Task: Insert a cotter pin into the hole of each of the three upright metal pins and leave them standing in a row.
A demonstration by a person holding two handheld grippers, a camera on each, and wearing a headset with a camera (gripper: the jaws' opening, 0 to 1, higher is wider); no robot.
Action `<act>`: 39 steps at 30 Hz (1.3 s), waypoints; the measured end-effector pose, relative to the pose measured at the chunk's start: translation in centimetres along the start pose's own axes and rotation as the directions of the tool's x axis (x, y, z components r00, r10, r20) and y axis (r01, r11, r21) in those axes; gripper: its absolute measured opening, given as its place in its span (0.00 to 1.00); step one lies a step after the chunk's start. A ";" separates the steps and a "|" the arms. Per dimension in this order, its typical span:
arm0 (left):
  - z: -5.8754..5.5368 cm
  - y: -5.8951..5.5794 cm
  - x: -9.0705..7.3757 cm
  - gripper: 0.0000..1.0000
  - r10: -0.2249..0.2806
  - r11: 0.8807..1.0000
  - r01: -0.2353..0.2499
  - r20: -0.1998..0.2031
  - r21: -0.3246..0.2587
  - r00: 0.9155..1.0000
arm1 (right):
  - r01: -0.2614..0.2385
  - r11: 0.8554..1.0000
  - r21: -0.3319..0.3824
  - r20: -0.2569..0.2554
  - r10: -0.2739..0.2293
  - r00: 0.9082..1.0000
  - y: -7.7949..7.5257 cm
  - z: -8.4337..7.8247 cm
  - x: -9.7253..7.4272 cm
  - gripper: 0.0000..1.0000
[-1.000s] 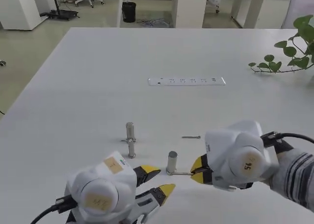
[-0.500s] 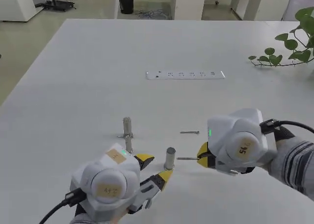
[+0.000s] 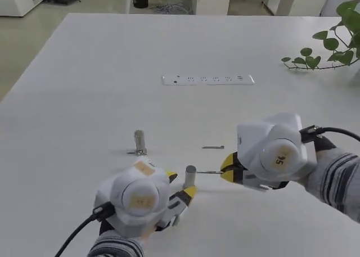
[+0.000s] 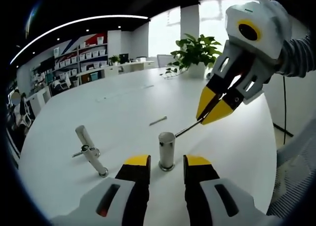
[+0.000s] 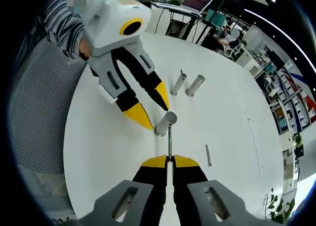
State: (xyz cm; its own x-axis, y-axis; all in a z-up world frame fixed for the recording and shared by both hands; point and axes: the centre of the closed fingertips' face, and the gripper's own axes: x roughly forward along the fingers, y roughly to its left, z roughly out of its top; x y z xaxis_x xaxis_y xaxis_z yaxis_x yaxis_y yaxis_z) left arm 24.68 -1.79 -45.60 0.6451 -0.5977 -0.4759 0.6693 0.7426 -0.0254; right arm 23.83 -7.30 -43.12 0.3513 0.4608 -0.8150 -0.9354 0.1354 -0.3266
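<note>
Cotter pin (image 3: 209,171) pinched level in your right claw (image 3: 228,176), tip at upright metal pin (image 3: 190,176) on desk (image 3: 84,99), lined up for hole. Your left claw (image 3: 181,183) open, jaws flanking that pin, likely to steady it against push.

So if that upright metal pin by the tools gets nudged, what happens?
Probably tips: the metal pin stands tall on a small base. Being round, it would likely roll once down. Shiny and smooth, so perhaps slippery.

Head view looks down on the white table (image 3: 84,99); opposed gripper views closely share one grey upright metal pin (image 4: 166,150).
</note>
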 end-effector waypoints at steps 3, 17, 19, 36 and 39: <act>-0.1 0.2 0.6 0.23 0.010 1.000 -0.010 -0.008 -0.015 1.000 | -0.003 1.000 0.014 0.017 0.002 1.000 0.0 0.1 -0.1 0.00; -0.2 0.0 2.1 0.16 0.018 0.996 -0.019 -0.012 -0.082 1.000 | -0.015 1.000 0.011 0.047 0.014 0.999 0.1 0.4 0.2 0.00; -0.3 0.0 2.3 0.15 0.019 0.996 -0.021 -0.015 -0.090 1.000 | -0.016 1.000 0.014 0.050 0.015 0.999 0.1 0.4 0.3 0.00; -0.9 0.0 2.6 0.10 0.023 0.996 -0.025 -0.035 -0.080 0.999 | -0.033 0.999 0.018 0.066 0.032 0.997 0.2 0.8 1.3 0.00; -0.9 0.0 2.6 0.10 0.025 0.996 -0.028 -0.035 -0.082 0.999 | -0.035 0.999 0.015 0.068 0.034 0.997 0.2 1.0 1.6 0.00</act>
State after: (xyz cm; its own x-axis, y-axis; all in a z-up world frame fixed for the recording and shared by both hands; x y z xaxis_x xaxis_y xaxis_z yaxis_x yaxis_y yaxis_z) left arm 25.99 -3.09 -47.61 0.6482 -0.5680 -0.5072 0.6188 0.7811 -0.0837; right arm 24.15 -5.67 -43.99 0.3158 0.5239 -0.7911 -0.9477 0.1326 -0.2904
